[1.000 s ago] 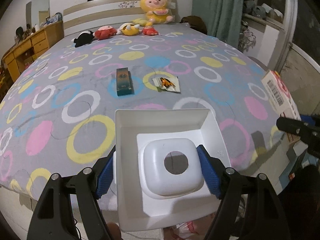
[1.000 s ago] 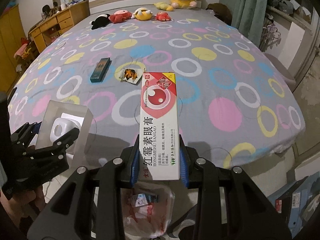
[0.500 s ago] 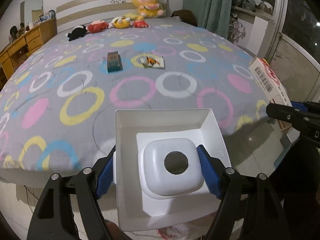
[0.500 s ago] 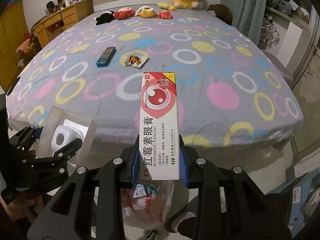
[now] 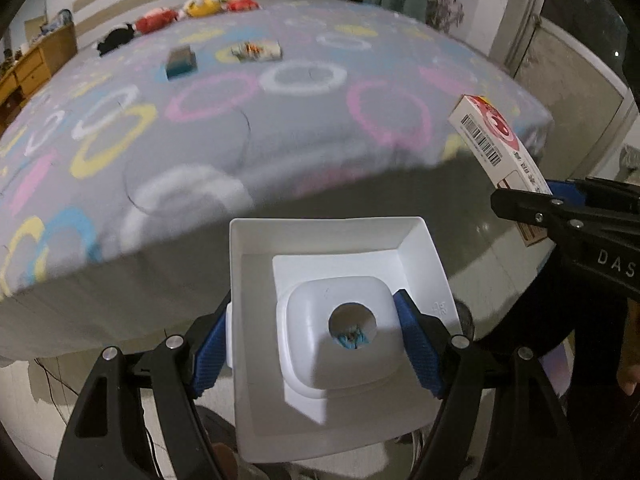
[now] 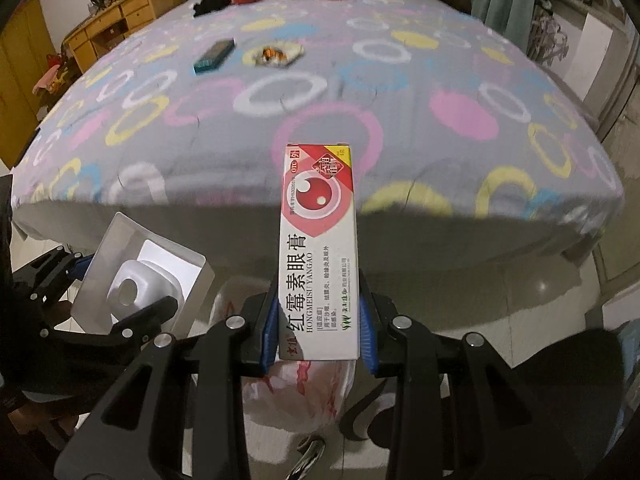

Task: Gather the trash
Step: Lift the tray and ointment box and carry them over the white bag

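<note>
My left jaws are squeezed on the sides of a white plastic tray (image 5: 336, 320), and my right jaws are squeezed on a long medicine box (image 6: 318, 256) with a red eye picture. I hold both off the near edge of the bed (image 5: 224, 128), up over the floor. Below my right gripper (image 6: 318, 320) I can see a thin plastic bag (image 6: 304, 392) with red print. I think that is where the trash goes.

Two more bits of trash are far up the bed: a dark teal box (image 5: 181, 62) and a small snack wrapper (image 5: 256, 50) just beside it.

What could go wrong? The tray is thin and bendy. It could buckle or pop out of my left gripper (image 5: 316, 340) if I squeeze hard or tip it. The medicine box is held only at its near end, so it could swing or slip. The bag is soft and floppy, so a dropped thing may miss it and land on the floor.

I cannot see the bag's mouth; my own gripper hides it. The bed looks smeary. Something small and blue shows through the tray's round hole, but I cannot tell what it is.
</note>
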`<control>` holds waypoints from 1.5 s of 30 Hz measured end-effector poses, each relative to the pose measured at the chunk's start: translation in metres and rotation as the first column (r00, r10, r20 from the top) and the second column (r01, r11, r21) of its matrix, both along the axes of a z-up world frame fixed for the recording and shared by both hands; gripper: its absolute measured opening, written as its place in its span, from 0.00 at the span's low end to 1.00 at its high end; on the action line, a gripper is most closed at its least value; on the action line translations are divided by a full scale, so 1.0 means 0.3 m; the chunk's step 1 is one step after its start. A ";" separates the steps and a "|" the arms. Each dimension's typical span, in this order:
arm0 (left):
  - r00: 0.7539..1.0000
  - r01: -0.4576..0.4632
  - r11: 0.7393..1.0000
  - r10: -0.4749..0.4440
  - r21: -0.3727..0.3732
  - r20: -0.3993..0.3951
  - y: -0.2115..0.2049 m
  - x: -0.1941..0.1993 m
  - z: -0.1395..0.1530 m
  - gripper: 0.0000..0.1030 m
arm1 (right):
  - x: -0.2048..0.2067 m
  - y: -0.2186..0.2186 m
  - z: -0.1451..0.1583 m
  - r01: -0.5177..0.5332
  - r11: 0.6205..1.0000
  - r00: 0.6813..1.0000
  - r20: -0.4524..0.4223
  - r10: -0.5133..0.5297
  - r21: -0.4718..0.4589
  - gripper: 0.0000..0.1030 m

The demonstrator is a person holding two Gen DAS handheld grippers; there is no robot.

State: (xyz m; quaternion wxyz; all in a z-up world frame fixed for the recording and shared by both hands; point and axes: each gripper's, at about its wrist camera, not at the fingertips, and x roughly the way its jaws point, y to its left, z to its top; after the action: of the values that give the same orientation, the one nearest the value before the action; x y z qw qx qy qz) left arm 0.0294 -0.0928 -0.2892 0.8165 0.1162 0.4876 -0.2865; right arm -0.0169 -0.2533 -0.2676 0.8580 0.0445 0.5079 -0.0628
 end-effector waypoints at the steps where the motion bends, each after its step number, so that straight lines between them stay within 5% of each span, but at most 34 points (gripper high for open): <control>1: 1.000 0.004 1.000 -0.004 0.008 -0.012 -0.002 -0.002 -0.017 0.72 | -0.004 0.000 -0.026 0.003 1.000 1.000 -0.013 -0.003 0.004 0.31; 10: 0.996 0.061 0.995 -0.055 0.085 -0.077 -0.034 -0.025 -0.150 0.72 | -0.018 0.014 -0.213 0.006 0.999 0.993 -0.120 -0.002 0.032 0.31; 29: 0.969 0.177 0.966 -0.138 0.188 -0.204 -0.109 -0.076 -0.373 0.72 | 0.012 0.018 -0.434 0.019 0.997 0.958 -0.288 0.004 0.077 0.31; 45: 0.956 0.203 0.955 -0.147 0.215 -0.253 -0.097 -0.067 -0.406 0.72 | 0.040 0.031 -0.480 0.007 0.994 0.946 -0.322 0.029 0.109 0.31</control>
State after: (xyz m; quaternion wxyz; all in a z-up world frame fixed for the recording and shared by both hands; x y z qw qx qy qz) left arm 0.0094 -0.1219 -0.4109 0.7043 0.2219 0.5993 -0.3091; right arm -0.0050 -0.2439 -0.4116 0.7598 0.0773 0.6445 -0.0369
